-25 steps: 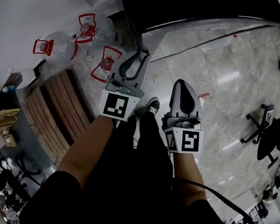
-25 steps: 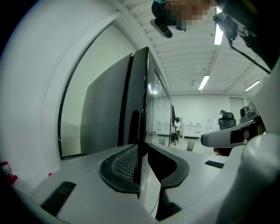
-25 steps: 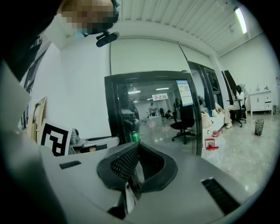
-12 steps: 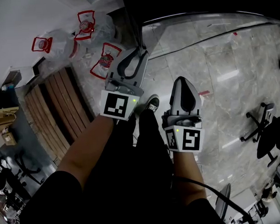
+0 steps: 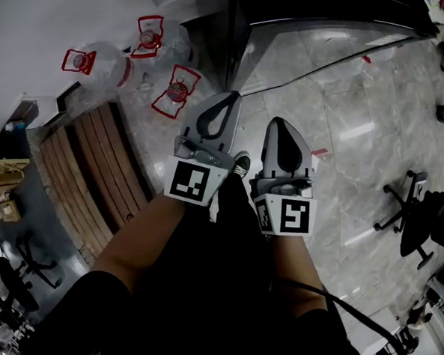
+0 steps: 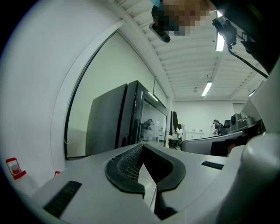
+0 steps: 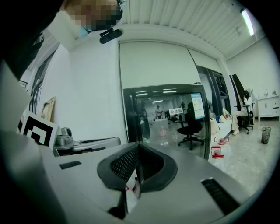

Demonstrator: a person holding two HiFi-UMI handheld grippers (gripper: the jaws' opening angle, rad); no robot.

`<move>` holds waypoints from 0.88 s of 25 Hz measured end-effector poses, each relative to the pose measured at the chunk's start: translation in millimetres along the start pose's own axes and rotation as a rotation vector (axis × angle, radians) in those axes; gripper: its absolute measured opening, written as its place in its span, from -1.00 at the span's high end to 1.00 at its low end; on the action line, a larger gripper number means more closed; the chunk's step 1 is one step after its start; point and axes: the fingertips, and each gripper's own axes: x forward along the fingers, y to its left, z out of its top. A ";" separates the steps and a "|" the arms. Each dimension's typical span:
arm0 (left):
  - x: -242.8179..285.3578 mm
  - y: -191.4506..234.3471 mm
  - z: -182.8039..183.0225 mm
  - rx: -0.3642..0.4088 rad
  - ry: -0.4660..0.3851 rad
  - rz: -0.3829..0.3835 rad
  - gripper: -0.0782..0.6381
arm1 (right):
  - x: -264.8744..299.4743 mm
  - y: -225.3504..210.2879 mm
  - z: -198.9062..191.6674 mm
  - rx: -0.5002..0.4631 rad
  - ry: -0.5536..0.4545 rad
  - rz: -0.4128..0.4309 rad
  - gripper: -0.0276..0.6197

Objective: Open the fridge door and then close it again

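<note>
L claw point(image 5: 229, 103) & R claw point(image 5: 279, 124): light grey shells, black pads w/ fine grid texture inside. Behind each, a marker cube point(image 5: 188, 181) w/ black squares on white. Fridge point(image 6: 114, 124) ahead of both claws: black body, dark glossy glass door. Floor point(image 5: 338, 113) below the claws: grey marbled, shiny, pale streaks. Left of L claw: clear water bottles point(image 5: 102, 64) w/ red handles & caps; slatted boards point(image 5: 94, 173), brown wood. Between the claws: shoe point(image 5: 242, 165), black w/ white trim. Wall point(image 6: 43, 87): white.
</note>
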 end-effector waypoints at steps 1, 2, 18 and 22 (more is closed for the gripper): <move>-5.3 -3.2 7.9 0.000 -0.003 0.001 0.76 | -3.2 4.9 4.3 -0.010 0.005 0.005 0.87; -10.7 -6.1 15.1 0.000 -0.005 0.003 0.76 | -6.4 9.8 8.8 -0.017 0.007 0.010 0.87; -60.4 -36.2 97.2 0.007 -0.017 0.029 0.76 | -43.8 41.5 94.8 -0.097 -0.085 0.051 0.87; -66.3 -46.0 112.8 0.025 -0.020 0.013 0.76 | -53.2 46.6 105.8 -0.115 -0.091 0.058 0.87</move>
